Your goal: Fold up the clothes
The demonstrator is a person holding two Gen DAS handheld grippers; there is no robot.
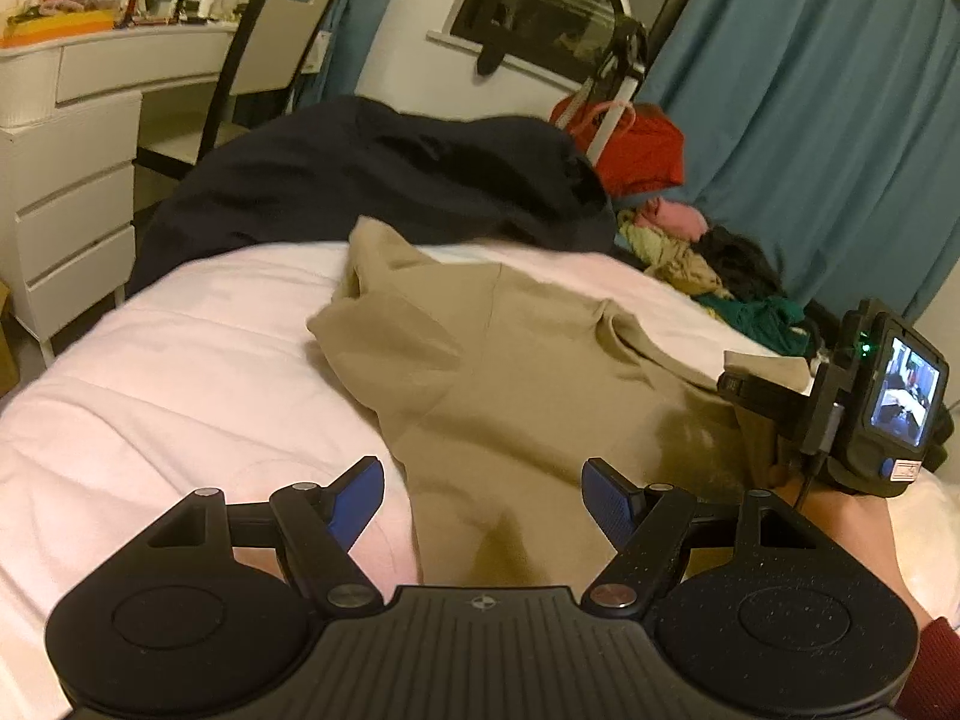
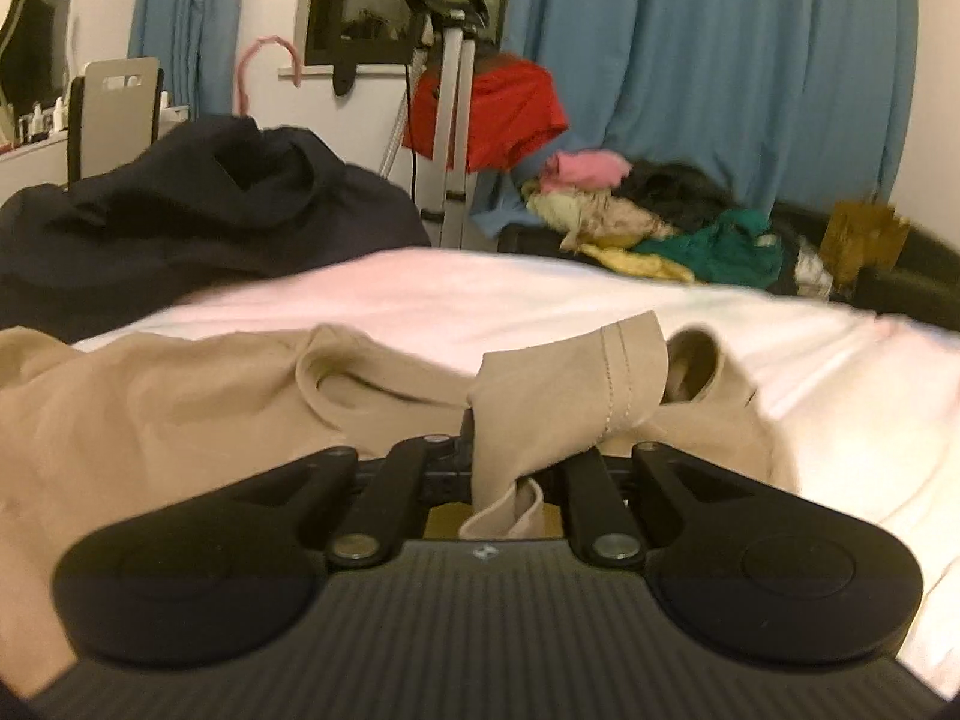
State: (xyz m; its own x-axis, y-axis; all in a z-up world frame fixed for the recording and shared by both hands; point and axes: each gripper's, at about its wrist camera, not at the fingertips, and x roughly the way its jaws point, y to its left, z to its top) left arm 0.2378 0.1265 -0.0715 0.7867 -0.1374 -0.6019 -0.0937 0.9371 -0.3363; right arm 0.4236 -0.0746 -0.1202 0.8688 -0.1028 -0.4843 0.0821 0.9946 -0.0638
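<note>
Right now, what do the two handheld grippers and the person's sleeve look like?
Both are matte black. The left gripper has blue ribbed fingers and silver pivot bolts. The right gripper carries a small lit screen, a green light and a cable. The sleeve is dark red.

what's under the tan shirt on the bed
The tan shirt lies on the pale pink bedcover, which shows all around it. Whatever sits beneath its middle is covered. The right gripper pinches its sleeve.
</note>
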